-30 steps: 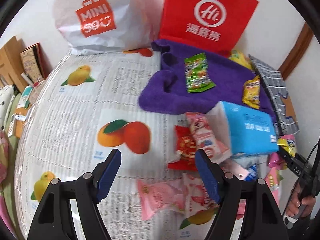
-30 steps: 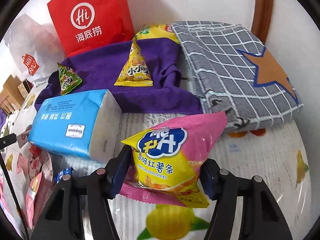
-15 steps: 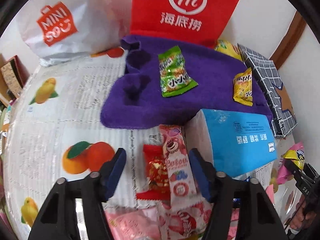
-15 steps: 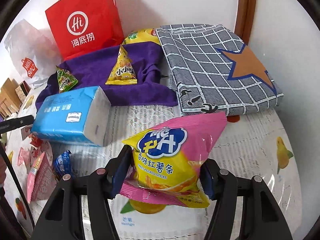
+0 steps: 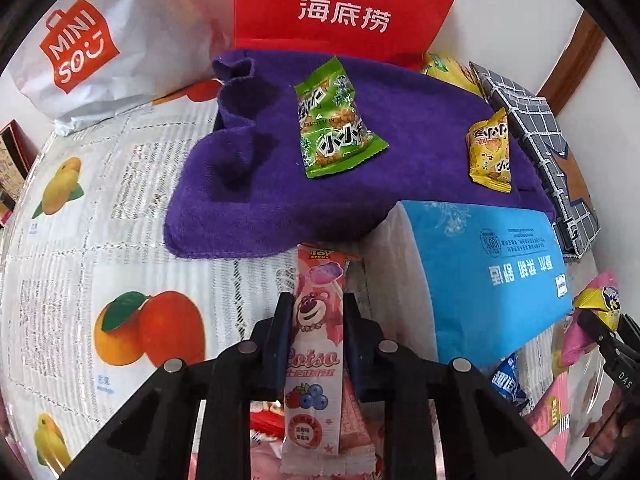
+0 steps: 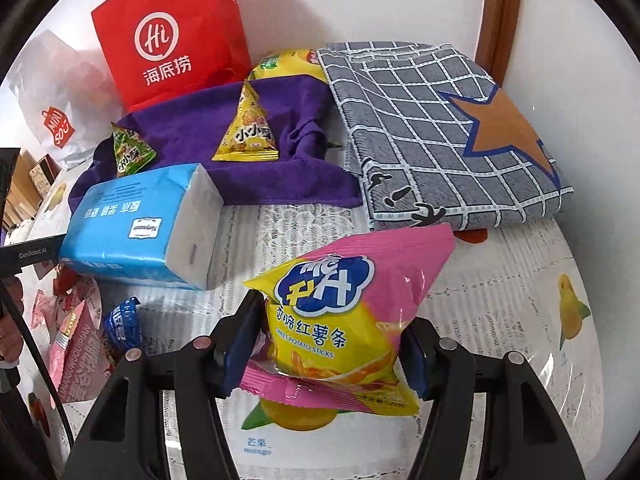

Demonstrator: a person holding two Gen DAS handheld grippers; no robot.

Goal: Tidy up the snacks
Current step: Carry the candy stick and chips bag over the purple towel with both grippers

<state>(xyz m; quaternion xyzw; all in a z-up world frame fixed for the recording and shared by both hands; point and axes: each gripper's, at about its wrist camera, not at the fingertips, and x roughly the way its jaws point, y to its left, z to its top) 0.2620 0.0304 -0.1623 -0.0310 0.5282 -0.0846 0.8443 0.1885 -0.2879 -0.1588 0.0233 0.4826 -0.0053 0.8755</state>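
In the left wrist view my left gripper (image 5: 316, 320) is shut on a long pink Lotso snack bar (image 5: 314, 344), its blue pads pressing both long sides. My right gripper (image 6: 326, 340) is shut on a pink and yellow bag of sweet potato sticks (image 6: 340, 316), held above the tablecloth. On the purple towel (image 5: 256, 184) lie a green snack packet (image 5: 334, 120) and a yellow snack packet (image 5: 490, 152). More pink snack packs (image 6: 76, 344) and a small blue packet (image 6: 122, 324) lie at the left of the right wrist view.
A blue tissue pack (image 5: 480, 276) lies just right of my left gripper. A red paper bag (image 5: 348, 4) and a white shopping bag (image 5: 100, 40) stand at the back wall. A grey checked cloth bag (image 6: 440, 132) lies at the right. Fruit-print tablecloth (image 5: 100, 240) covers the table.
My left gripper moved right and down over the pink Lotso bar and its jaws closed on it. The right gripper stayed put with the sweet potato bag.
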